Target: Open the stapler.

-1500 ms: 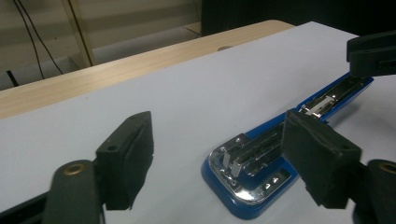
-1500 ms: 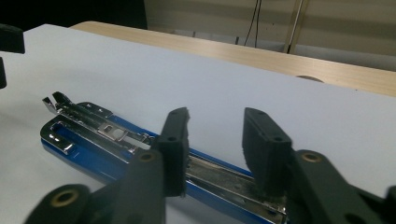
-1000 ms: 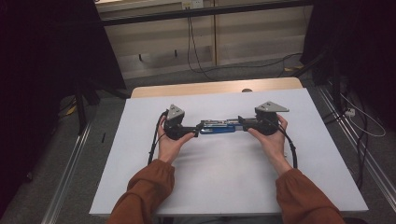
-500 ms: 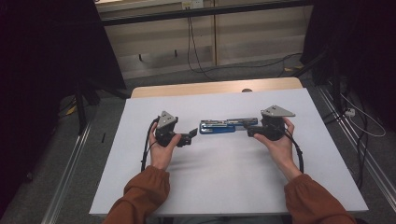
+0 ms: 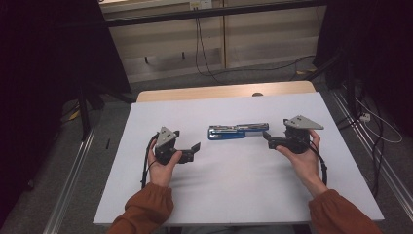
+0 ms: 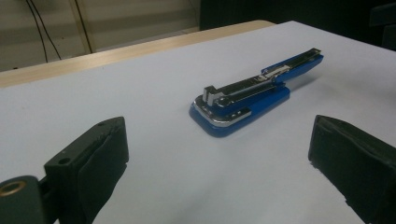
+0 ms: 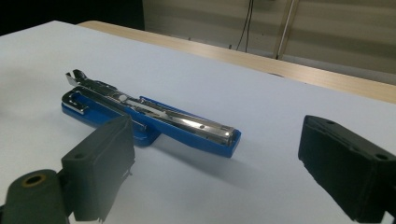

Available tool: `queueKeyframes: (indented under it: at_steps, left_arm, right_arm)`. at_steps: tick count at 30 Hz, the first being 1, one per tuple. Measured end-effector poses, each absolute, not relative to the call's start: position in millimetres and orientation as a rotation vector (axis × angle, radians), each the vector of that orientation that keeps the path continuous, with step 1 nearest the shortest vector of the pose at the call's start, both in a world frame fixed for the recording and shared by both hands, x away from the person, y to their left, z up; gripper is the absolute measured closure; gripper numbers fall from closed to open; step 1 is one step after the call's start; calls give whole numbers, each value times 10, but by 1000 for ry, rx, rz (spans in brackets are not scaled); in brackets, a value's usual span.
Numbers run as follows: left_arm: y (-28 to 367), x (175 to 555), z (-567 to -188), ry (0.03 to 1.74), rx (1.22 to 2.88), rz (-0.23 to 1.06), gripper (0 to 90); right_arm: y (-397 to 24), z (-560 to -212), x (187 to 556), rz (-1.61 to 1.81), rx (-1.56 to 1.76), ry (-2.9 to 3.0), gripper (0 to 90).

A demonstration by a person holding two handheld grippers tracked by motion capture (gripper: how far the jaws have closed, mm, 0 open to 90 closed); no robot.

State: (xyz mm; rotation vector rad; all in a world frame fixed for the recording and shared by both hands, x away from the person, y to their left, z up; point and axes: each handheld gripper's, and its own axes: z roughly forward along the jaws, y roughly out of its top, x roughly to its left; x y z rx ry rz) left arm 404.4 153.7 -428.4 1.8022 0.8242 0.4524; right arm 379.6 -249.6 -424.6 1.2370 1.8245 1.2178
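Right claw (image 7: 210,172) pad hides stapler (image 7: 154,119) edge.

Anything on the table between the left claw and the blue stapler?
Nothing: in the high view only bare white tabletop separates the left claw from the blue stapler; the left gripper view agrees.

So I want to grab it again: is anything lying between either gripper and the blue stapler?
Nothing visible. Bare white table lies between the stapler and both the left gripper and right gripper, whose jaws stand open.

Blue stapler (image 5: 237,131) lies opened flat mid-table, metal magazine exposed.
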Motion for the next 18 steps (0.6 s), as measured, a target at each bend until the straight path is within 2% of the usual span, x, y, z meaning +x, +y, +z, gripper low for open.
queueKeyframes:
  at_steps: [8, 18]
  left_arm:
    - [1604, 3878, -4250, 812, 1776, 483, 56]
    - [1946, 3621, -4258, 896, 1725, 540, 53]
  right_arm:
    - [-2532, -4225, 3631, 1234, 1236, 1804, 110]
    - [-2696, -4241, 3434, 1226, 1259, 1798, 110]
